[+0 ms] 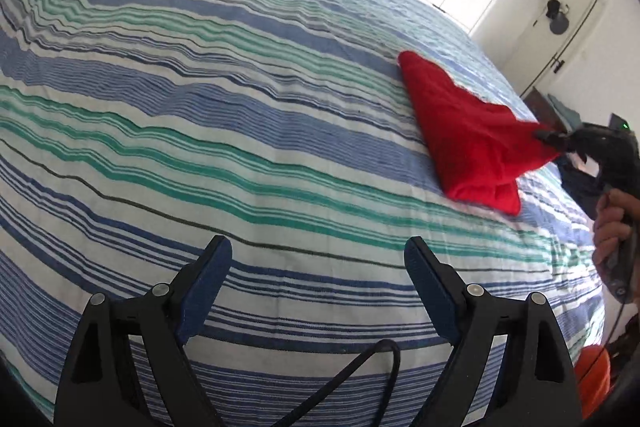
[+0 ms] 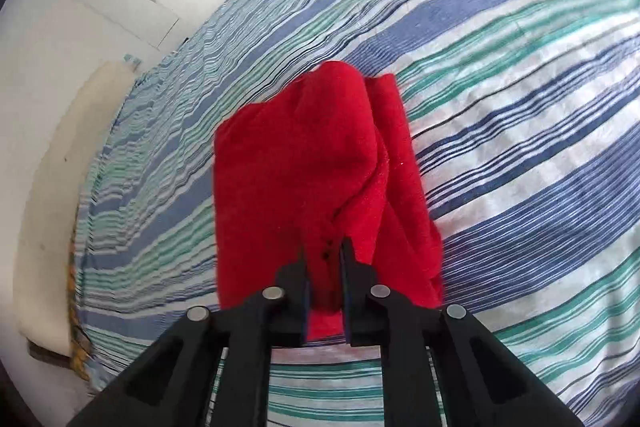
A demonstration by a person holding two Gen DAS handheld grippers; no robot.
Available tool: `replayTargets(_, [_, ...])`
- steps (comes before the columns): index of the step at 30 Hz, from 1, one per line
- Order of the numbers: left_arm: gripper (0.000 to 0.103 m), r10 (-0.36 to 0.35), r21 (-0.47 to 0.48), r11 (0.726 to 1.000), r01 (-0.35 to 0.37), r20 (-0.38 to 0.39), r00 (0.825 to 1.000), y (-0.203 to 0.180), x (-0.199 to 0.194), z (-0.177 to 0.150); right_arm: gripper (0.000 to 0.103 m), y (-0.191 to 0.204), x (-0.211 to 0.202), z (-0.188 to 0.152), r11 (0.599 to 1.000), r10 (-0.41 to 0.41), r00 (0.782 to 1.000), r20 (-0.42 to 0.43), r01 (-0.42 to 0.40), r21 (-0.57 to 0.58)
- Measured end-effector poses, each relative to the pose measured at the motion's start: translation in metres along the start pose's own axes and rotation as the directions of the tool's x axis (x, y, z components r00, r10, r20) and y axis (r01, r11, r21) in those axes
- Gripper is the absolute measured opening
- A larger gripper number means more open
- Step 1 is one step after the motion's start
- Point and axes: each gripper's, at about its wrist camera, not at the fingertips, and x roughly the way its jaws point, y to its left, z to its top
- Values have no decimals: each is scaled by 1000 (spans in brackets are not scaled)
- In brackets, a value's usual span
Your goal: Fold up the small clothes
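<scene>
Right wrist view: the right gripper (image 2: 324, 255) pinches a soft, light red cloth (image 2: 304, 163), limp on the bed (image 2: 520, 147); best held by corners. The left gripper (image 1: 318, 255) gapes empty.

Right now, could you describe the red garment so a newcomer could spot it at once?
Start at the striped bedspread covering the bed. The red garment lies on it, one end pinched and lifted by the right gripper. It is the only solid-red thing on the blue-green stripes.
</scene>
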Motion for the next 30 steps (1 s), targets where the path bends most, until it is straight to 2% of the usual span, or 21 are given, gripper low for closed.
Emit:
replayTargets(2, [89, -1, -12, 1000, 1, -7, 1000, -2, 6, 2, 12, -4, -17, 0, 987, 151, 988, 36, -153, 58])
replayTargets(3, [89, -3, -17, 1000, 3, -15, 1000, -4, 9, 2, 12, -14, -19, -1, 981, 170, 984, 49, -173, 89])
replayTargets(5, [88, -13, -15, 1000, 12, -32, 999, -12, 15, 2, 14, -40, -6, -5, 991, 63, 998, 15, -65, 119])
replayTargets(7, [88, -31, 20, 999, 31, -35, 999, -27, 14, 5, 17, -76, 18, -12, 985, -68, 994, -87, 81, 153])
replayTargets(8, [88, -42, 51, 998, 43, -26, 999, -39, 12, 8, 27, -88, 24, -15, 981, -72, 992, -107, 90, 171])
replayTargets(9, [88, -50, 84, 995, 51, -14, 999, -50, 10, 13, 30, -92, 25, -17, 984, -43, 994, -100, 59, 168])
replayTargets(10, [88, -62, 121, 991, 61, 4, 998, -65, 8, 20, 34, -89, 23, -17, 989, -31, 995, -95, 44, 142])
replayTargets(11, [88, -75, 147, 987, 71, 17, 997, -76, 8, 28, 44, -82, 20, -15, 994, -36, 995, -98, 46, 96])
replayTargets(12, [88, -91, 175, 981, 85, 30, 995, -89, 10, 38, 49, -73, 17, -9, 998, -51, 994, -98, 55, 36])
replayTargets(15, [88, -119, 262, 960, 100, 59, 991, -134, 28, 71, 49, -33, -9, 13, 974, -124, 992, -4, 121, -194])
replayTargets(17, [88, -115, 306, 947, 94, 53, 992, -162, 52, 88, 49, -4, -25, 32, 943, -131, 989, 73, 147, -297])
replayTargets(19, [88, -115, 338, 936, 100, 24, 993, -183, 83, 94, 49, 19, -26, 54, 933, -75, 994, 81, 99, -347])
replayTargets(21, [85, -91, 369, 924, 95, -29, 995, -194, 112, 89, 48, 36, -11, 72, 925, -9, 999, 34, 21, -379])
replayTargets(23, [82, -41, 416, 905, 85, -112, 993, -201, 141, 73, 45, 44, 21, 87, 917, 36, 999, -36, -48, -396])
replayTargets(24, [83, -7, 457, 887, 61, -119, 993, -203, 149, 63, 44, 41, 41, 91, 917, 27, 998, -61, -49, -395])
replayTargets(25, [85, 20, 513, 858, 29, -89, 996, -206, 150, 51, 44, 29, 53, 92, 923, -6, 997, -77, -24, -385])
replayTargets(26, [87, 18, 546, 838, 22, -67, 998, -208, 148, 43, 42, 13, 73, 92, 929, -82, 993, -91, 43, -366])
replayTargets(27, [88, 10, 564, 826, 26, -61, 998, -208, 146, 38, 34, -9, 90, 91, 929, -190, 977, -101, 145, -339])
replayTargets(28, [88, 13, 579, 815, 23, -58, 998, -209, 143, 34, 24, -31, 101, 90, 928, -254, 960, -121, 207, -311])
replayTargets(29, [88, 16, 592, 806, 16, -50, 999, -210, 139, 30, 3, -48, 103, 88, 935, -250, 961, -120, 207, -289])
replayTargets(30, [88, 11, 594, 804, 17, -43, 999, -209, 135, 28, 0, -55, 98, 86, 939, -231, 968, -97, 196, -284])
